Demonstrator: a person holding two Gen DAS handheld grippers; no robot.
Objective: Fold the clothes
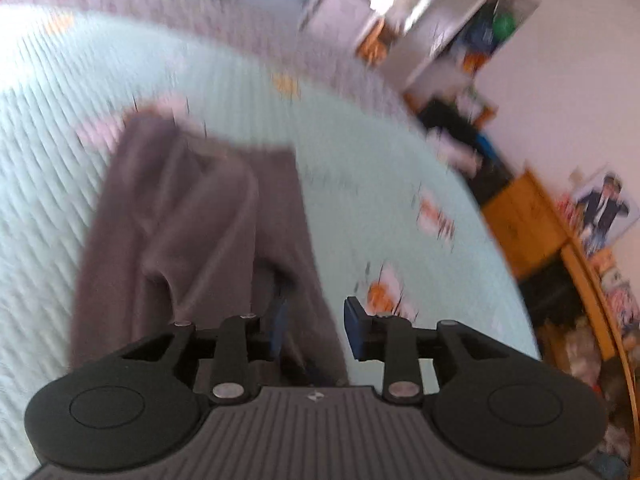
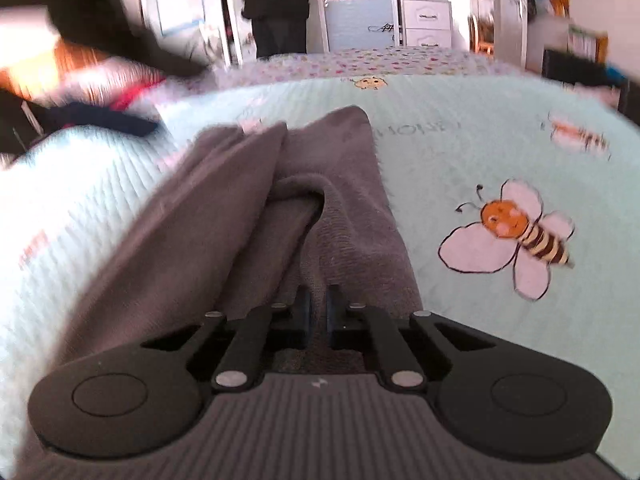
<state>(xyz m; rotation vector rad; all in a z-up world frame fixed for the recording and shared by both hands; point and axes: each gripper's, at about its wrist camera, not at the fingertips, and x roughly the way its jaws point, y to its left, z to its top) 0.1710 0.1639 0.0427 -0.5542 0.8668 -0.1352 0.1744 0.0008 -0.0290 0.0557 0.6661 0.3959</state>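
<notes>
A grey-brown garment [image 2: 248,216] lies in long folds on the mint bee-print quilt [image 2: 480,152]. In the right wrist view my right gripper [image 2: 318,312] has its blue pads nearly together, pinching a ridge of the garment at its near end. The left wrist view is blurred; there the garment [image 1: 180,216] runs away from me over the quilt [image 1: 360,184]. My left gripper [image 1: 316,328] is open. Its left finger sits on or in the cloth's right edge, and its right finger hangs over bare quilt.
A person in dark clothes [image 2: 276,4] stands beyond the far edge of the bed. Dark and red clothes [image 2: 108,116] are piled at the left. White drawers [image 2: 426,20] stand behind, and a wooden shelf [image 1: 560,240] lines the wall on the right.
</notes>
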